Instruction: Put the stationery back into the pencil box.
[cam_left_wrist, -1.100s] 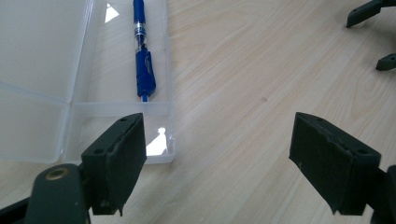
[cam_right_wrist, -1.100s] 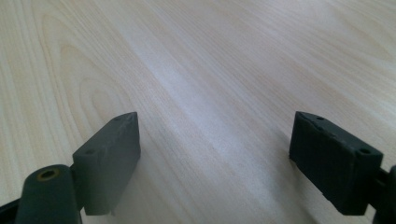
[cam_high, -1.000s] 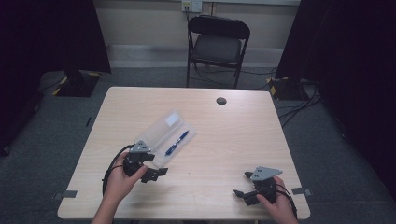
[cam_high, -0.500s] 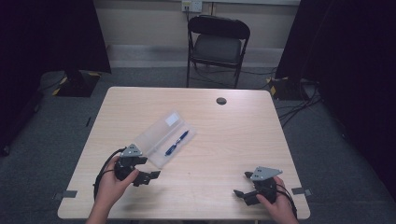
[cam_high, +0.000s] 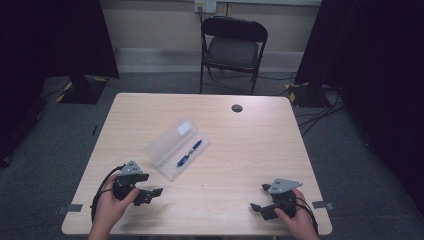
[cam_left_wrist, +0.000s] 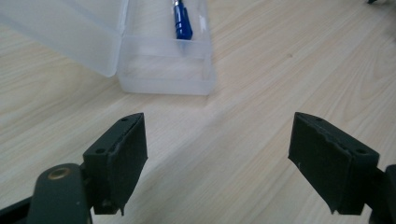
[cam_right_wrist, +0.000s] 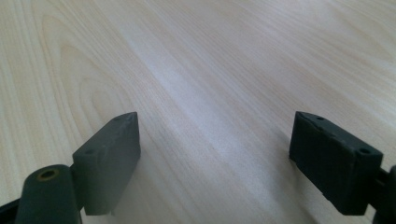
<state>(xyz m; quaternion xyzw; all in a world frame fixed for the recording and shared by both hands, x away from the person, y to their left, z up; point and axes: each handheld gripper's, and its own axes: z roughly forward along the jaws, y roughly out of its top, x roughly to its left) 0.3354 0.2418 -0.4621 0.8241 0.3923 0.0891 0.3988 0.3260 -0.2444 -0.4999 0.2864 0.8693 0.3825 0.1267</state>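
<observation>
the open clear case (cam_high: 176, 147) (blue pen (cam_high: 189, 153) inside) is lying mid-table (cam_high: 260, 150). left gripper (cam_left_wrist: 217, 154) is sitting just short of it, right gripper (cam_right_wrist: 215, 158) well apart, both gaping wide, gripping nothing.

L tongs (cam_high: 150, 192) jaws wide apart, R tongs (cam_high: 260, 207) same, both low

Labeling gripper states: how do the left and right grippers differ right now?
The left gripper sits near the open clear pen case, case straight ahead; the right gripper faces bare table. Left is at the near-left, right at the near-right edge. Both open, empty, hand-held.
</observation>
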